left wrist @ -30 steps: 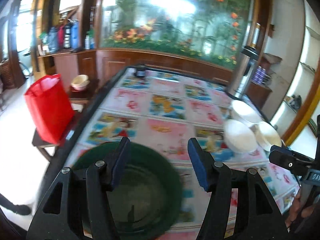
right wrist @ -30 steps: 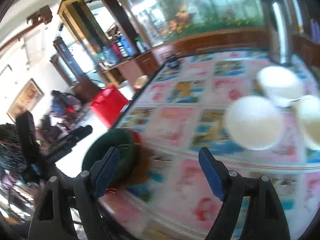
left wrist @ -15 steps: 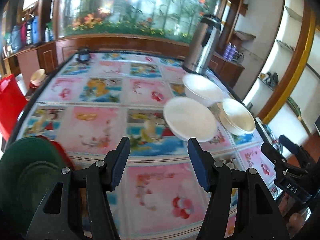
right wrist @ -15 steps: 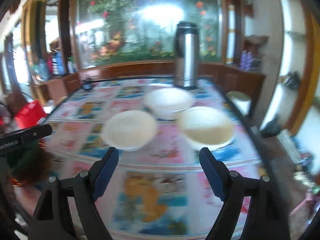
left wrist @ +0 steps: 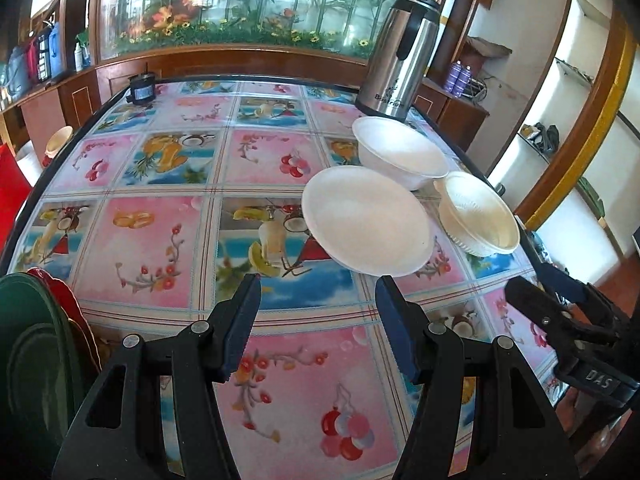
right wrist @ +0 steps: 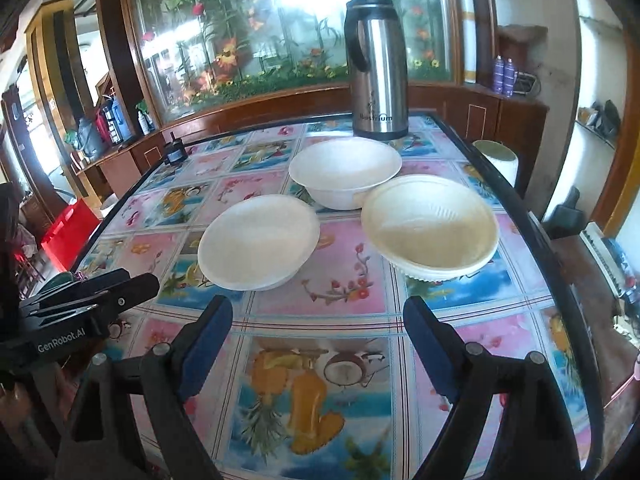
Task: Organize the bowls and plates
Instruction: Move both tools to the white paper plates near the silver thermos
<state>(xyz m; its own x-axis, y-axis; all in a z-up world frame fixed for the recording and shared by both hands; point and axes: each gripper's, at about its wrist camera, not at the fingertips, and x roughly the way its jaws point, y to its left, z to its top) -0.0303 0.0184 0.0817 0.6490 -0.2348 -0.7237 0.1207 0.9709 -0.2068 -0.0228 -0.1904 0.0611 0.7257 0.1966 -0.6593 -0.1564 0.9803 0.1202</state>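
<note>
Right wrist view gives me the full layout, so I work from it. The table (right wrist: 348, 320), covered in a fruit-and-flower print cloth, carries everything. A steel thermos (right wrist: 376, 68) stands at the far edge toward the right corner, presumably parked there to keep the working area free.

The three white vessels sit grouped in the right half of the table, toward the far side. The cream bowl (right wrist: 432, 228) lies nearest the right edge. The white bowl (right wrist: 346, 172) sits just in front of the thermos; its rim looks to overlap or touch the cream bowl's rim, though I cannot confirm contact. The white plate (right wrist: 258, 250) lies just left of both, closest to me. I judge this tight cluster makes nesting them a short job.

A green dish (left wrist: 28, 368), with a red one under it, sits at the near left corner, probably a started stack.

My right gripper (right wrist: 320, 344) points at the gap between the plate and cream bowl, fingers spread wide and holding nothing. My left gripper (left wrist: 318, 320) hovers short of the plate's near rim, fingers roughly half apart, likewise holding nothing.
</note>
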